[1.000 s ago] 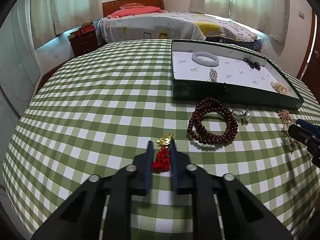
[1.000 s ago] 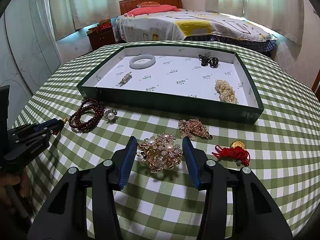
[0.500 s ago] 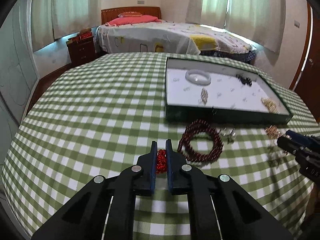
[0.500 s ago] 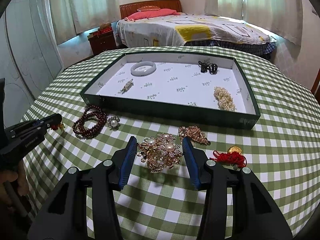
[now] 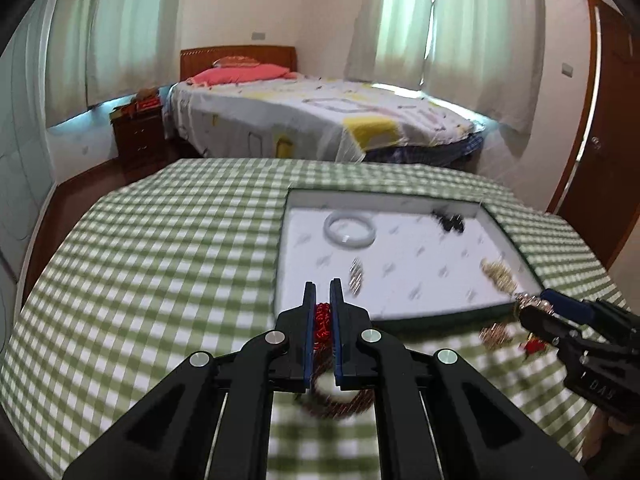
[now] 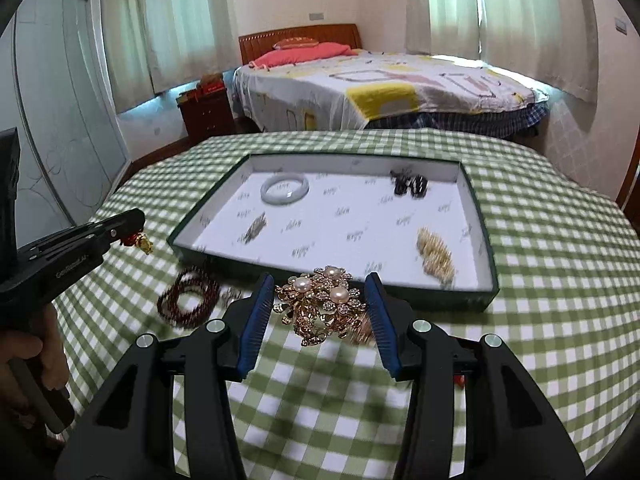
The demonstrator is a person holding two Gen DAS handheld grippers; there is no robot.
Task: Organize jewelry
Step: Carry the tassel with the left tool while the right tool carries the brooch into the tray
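My left gripper [image 5: 322, 300] is shut on a red knotted charm [image 5: 321, 322] with a gold pendant [image 6: 144, 243] and holds it in the air near the front left corner of the green jewelry tray [image 5: 280, 240]. My right gripper [image 6: 320, 304] is shut on a gold pearl brooch [image 6: 320, 304], lifted above the cloth in front of the tray [image 6: 336, 280]. The tray holds a white bangle [image 6: 285, 188], a black hair clip [image 6: 410, 184], a pearl piece [image 6: 436, 254] and a small silver clip [image 6: 256, 228].
A dark red bead bracelet [image 6: 188, 298] and a pearl ring [image 6: 230, 294] lie on the checked tablecloth [image 6: 540, 240] before the tray. A gold chain piece [image 5: 494, 334] and a second red charm [image 5: 534, 346] lie near the right gripper. A bed [image 6: 380, 88] stands behind.
Both grippers have risen from the cloth with their pieces. The left one shut on the red charm and moved toward the tray; the right one lifted the brooch.
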